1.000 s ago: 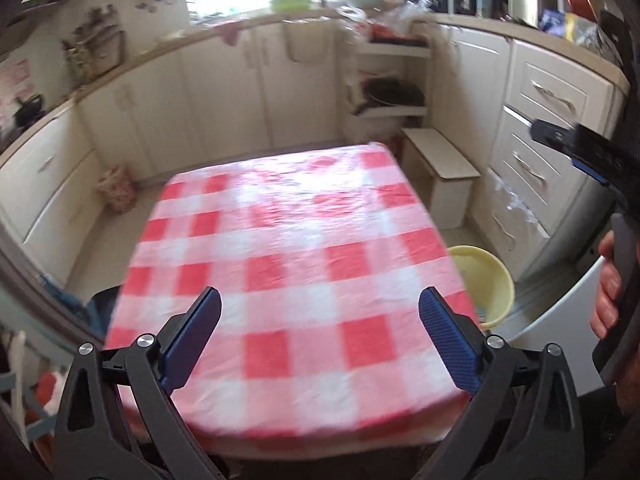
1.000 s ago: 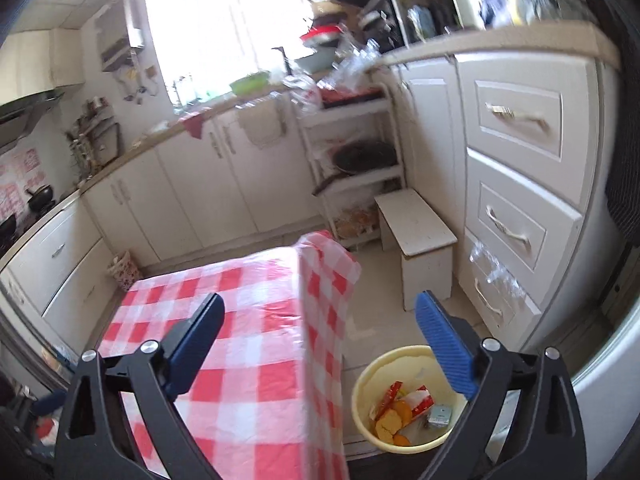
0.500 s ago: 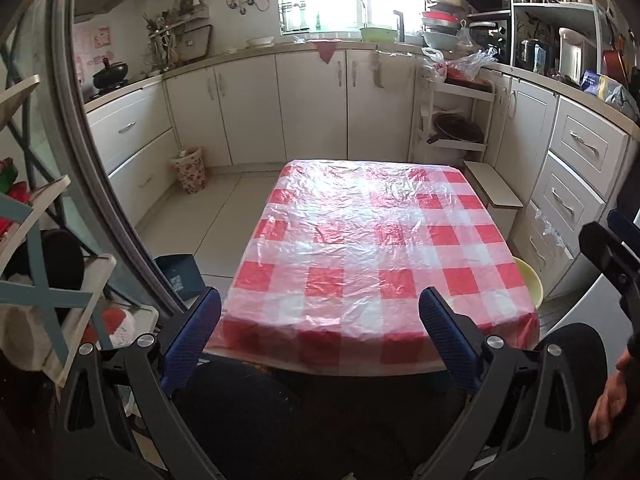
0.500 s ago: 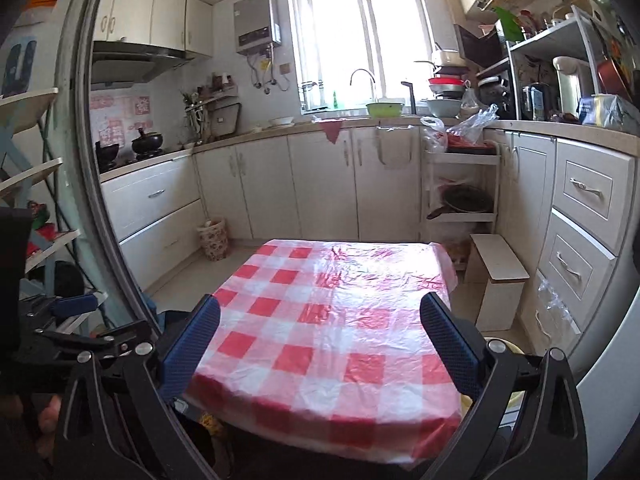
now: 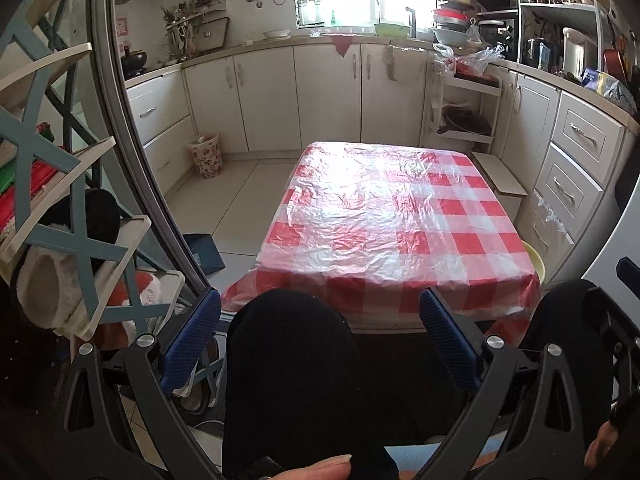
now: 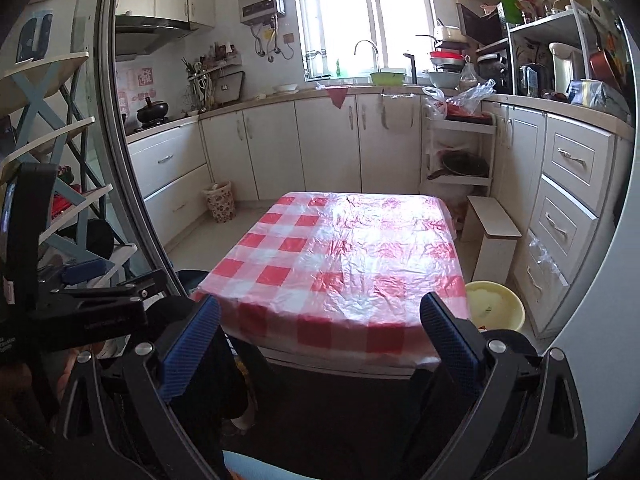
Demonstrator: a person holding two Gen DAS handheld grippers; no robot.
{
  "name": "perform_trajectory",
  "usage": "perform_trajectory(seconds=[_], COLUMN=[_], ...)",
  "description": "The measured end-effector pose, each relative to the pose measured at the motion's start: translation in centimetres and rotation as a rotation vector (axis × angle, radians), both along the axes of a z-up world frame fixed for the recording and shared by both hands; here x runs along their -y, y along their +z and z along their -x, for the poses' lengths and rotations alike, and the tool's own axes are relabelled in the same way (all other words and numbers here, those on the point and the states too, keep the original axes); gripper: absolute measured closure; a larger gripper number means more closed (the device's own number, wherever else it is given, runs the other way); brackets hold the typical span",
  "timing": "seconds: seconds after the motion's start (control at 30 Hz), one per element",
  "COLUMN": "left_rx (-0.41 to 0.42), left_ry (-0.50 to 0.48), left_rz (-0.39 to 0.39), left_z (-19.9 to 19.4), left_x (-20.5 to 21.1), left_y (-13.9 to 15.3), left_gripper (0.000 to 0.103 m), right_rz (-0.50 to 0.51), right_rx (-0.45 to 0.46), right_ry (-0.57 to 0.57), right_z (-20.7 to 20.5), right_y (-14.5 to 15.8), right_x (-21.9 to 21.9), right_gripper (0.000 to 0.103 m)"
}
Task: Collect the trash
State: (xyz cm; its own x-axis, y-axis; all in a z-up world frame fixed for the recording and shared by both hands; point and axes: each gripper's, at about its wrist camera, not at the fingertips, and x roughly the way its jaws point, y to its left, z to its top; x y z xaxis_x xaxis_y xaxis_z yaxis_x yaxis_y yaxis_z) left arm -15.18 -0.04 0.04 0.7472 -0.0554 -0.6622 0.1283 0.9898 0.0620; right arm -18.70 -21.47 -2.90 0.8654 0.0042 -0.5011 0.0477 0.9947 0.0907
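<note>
A table with a red and white checked cloth stands ahead of both grippers, also in the right wrist view. A yellow bin stands on the floor at the table's right side; only its rim shows in the left wrist view. I see no loose trash on the cloth. My left gripper is open and empty, held low over the person's dark-clad knees. My right gripper is open and empty, well back from the table's near edge.
White cabinets line the back and right walls. A small white stool stands right of the table. A floral basket sits on the floor at the back left. A blue-framed shelf rack stands at the left.
Both grippers have pulled back and down from over the table and bin to the person's lap. The table now lies farther ahead; the bin's contents are out of sight.
</note>
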Motion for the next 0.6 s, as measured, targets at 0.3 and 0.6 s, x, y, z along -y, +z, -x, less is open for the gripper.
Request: perform_trajectory(seconds=[0.3, 0.6], left_rx=[-0.008, 0.004], left_ry=[-0.005, 0.002], left_rz=[-0.007, -0.016], left_z=[1.0, 1.2], left_x=[0.6, 0.8], left_y=[-0.4, -0.1], left_gripper=[0.008, 0.008], right_rz=[0.003, 0.013], right_rx=[0.013, 0.038], right_ry=[0.009, -0.004], right_z=[0.6, 1.3], right_y=[-0.2, 0.0], right_x=[-0.5, -0.2], right_gripper=[0.007, 0.007])
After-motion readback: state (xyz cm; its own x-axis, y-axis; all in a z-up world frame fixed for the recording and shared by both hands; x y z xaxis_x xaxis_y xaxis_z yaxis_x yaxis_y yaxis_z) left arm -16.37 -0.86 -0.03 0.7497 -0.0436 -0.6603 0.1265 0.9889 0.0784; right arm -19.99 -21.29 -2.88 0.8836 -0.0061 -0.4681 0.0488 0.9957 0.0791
